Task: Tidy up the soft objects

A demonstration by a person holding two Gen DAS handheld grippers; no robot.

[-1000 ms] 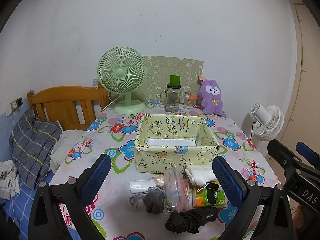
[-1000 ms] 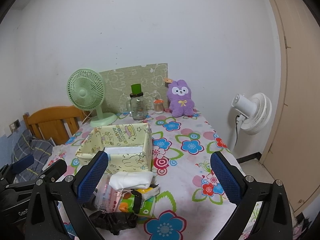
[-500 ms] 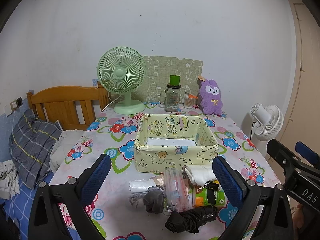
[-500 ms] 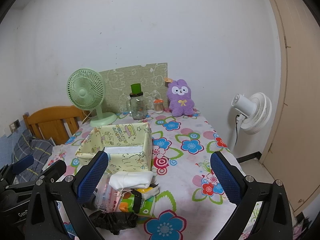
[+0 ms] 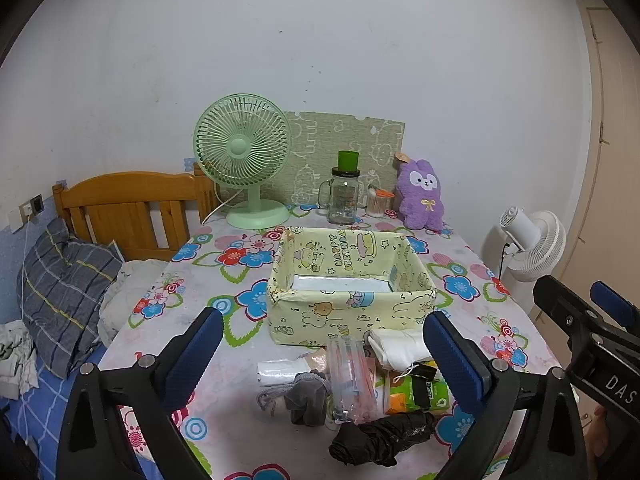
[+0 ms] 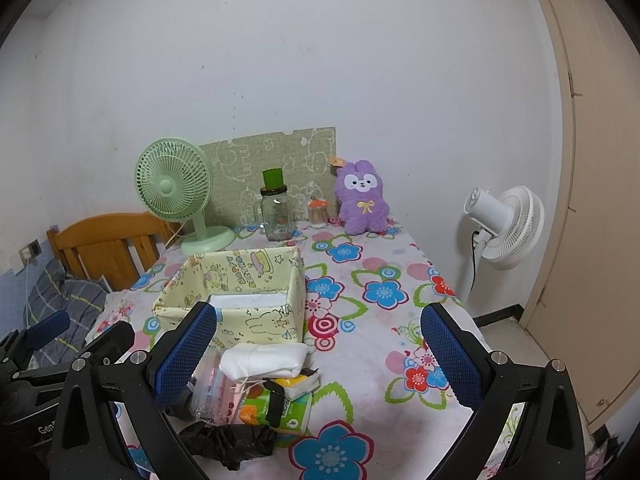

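Left gripper (image 5: 322, 354): low in its own frame, blue pads spread wide, nothing between them.
Right gripper (image 6: 318, 354): lower part of its frame, likewise spread and empty, held above the worktop (image 6: 404, 364).
Soft pile: lower centre of the left view, just in front of the box; black bag (image 5: 380, 436) nearest, then grey sock (image 5: 308, 394), clear pouch (image 5: 352, 376), green tissue pack (image 5: 416, 392) and white folded cloth (image 5: 396, 348).
Box (image 5: 348, 284): yellow cartoon-print, open-topped, mid-frame, something white lying flat inside.
Far edge: green fan (image 5: 244, 156), glass jar (image 5: 344, 196), purple plush rabbit (image 5: 422, 196) before the wall.
Right of frame: white fan (image 6: 504, 226) standing off the worktop.
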